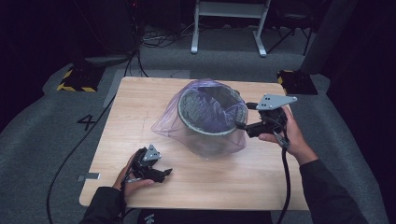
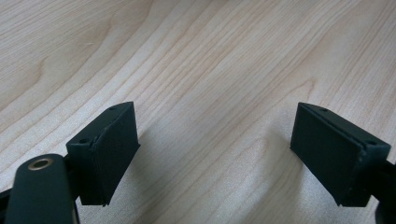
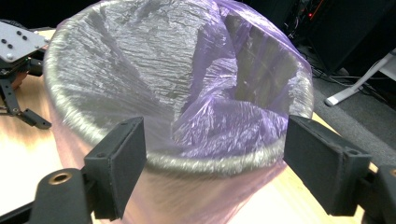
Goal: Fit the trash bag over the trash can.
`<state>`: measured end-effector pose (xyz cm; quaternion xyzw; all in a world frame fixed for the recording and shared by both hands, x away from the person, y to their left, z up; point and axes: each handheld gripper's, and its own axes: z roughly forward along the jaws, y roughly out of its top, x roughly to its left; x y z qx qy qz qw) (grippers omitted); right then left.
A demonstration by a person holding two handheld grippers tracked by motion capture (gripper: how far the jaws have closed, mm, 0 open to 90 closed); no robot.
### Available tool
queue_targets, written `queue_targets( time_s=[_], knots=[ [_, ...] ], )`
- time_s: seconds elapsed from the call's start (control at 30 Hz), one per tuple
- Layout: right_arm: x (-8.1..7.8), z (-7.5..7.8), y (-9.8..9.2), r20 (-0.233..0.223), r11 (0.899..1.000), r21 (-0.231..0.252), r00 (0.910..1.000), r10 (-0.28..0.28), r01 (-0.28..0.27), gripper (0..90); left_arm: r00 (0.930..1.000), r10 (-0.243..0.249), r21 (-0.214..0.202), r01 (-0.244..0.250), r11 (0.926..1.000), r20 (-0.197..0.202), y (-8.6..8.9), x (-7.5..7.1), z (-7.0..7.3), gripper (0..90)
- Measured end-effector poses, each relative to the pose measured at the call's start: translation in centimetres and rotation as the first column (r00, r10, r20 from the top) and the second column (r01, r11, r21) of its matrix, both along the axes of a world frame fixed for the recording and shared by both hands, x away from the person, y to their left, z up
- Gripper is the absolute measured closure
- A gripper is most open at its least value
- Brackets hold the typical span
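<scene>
A round grey bin (image 1: 211,125) stands in the middle of the wooden table (image 1: 140,107), lined with a thin purple plastic bag (image 1: 173,122) that drapes over its rim and down its sides. My right gripper (image 1: 241,115) is at the bin's right rim, open, its jaws pointing at the rim. In the right gripper view the open right gripper (image 3: 212,156) frames the near rim (image 3: 205,164) with the bag (image 3: 219,116) sagging inside. My left gripper (image 1: 165,172) rests low near the table's front left, open. In the left gripper view the left gripper (image 2: 215,149) has only bare wood (image 2: 210,70) between its jaws.
Grey carpet surrounds the table. A white desk frame (image 1: 229,28) stands at the back, with cables on the floor. Yellow-black striped blocks (image 1: 77,79) sit near both back corners. A cable (image 1: 285,182) trails from my right gripper over the table's front.
</scene>
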<state>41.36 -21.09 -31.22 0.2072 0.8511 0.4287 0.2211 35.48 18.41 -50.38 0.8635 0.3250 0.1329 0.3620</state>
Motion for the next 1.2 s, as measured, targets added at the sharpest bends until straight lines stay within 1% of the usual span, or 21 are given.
queue_targets(
  time_s=[0.1, 0.27, 0.43, 0.5, 0.6, 0.7, 0.83, 0.87, 0.93, 1.0, 1.07, 1.2],
  knots=[
    [-0.5, 0.0, -0.4, 0.000, 1.000, 0.002, 1.0000, 0.004, -0.004, 21.2, 1.0000, 0.000, 0.001, 0.000, 1.0000, 0.000, 0.0, 0.0, 0.0, 14.5],
    [-1.2, -0.3, -0.9, 0.002, 1.000, -0.018, 1.0000, 0.005, -0.005, 20.9, 1.0000, 0.000, 0.001, 0.000, 1.0000, 0.001, 0.0, 0.0, 0.0, 14.5],
    [-1.7, -0.9, -1.5, 0.008, 0.998, -0.059, 1.0000, -0.001, 0.001, 19.1, 1.0000, 0.001, 0.000, -0.001, 1.0000, 0.001, 0.0, 0.0, 0.0, 14.5],
    [-1.9, -1.2, -1.8, 0.000, 0.997, -0.073, 1.0000, -0.005, 0.005, 19.1, 1.0000, 0.001, -0.001, -0.001, 1.0000, 0.001, 0.0, 0.0, 0.0, 14.5],
    [-2.0, -1.7, -2.0, 0.004, 0.993, -0.113, 0.9999, -0.015, 0.016, 19.0, 1.0000, 0.001, -0.001, -0.001, 1.0000, 0.001, 0.0, 0.0, 0.0, 14.5],
    [-2.1, -2.2, -2.4, -0.007, 0.991, -0.131, 0.9998, -0.021, 0.020, 19.3, 1.0000, 0.001, -0.001, -0.001, 1.0000, 0.000, 0.0, 0.0, 0.0, 14.5],
    [-2.2, -2.9, -3.0, -0.009, 0.989, -0.144, 0.9995, -0.032, 0.030, 19.3, 1.0000, 0.001, -0.001, -0.001, 1.0000, 0.001, 0.0, 0.0, 0.0, 14.5],
    [-2.2, -3.2, -3.1, -0.016, 0.989, -0.143, 0.9993, -0.034, 0.031, 19.3, 1.0000, 0.001, 0.000, -0.001, 1.0000, 0.001, 0.0, 0.0, 0.0, 14.5],
    [-2.1, -3.8, -3.5, -0.018, 0.987, -0.157, 0.9987, -0.047, 0.044, 19.3, 1.0000, 0.001, -0.001, -0.001, 1.0000, 0.000, 0.0, 0.0, 0.0, 14.5],
    [-2.0, -4.6, -3.8, -0.042, 0.985, -0.165, 0.9975, -0.056, 0.049, 19.3, 1.0000, 0.001, -0.001, -0.001, 1.0000, 0.000, 0.0, 0.0, 0.0, 14.5],
    [-1.9, -5.5, -4.1, -0.055, 0.980, -0.191, 0.9960, -0.071, 0.059, 19.3, 1.0000, 0.001, -0.001, -0.001, 1.0000, 0.000, 0.0, 0.0, 0.0, 14.5],
    [-2.0, -6.8, -4.3, -0.094, 0.976, -0.208, 0.9922, -0.082, 0.061, 19.3, 1.0000, 0.001, -0.001, -0.001, 1.0000, 0.001, 0.0, 0.0, 0.0, 14.5]
  ],
)
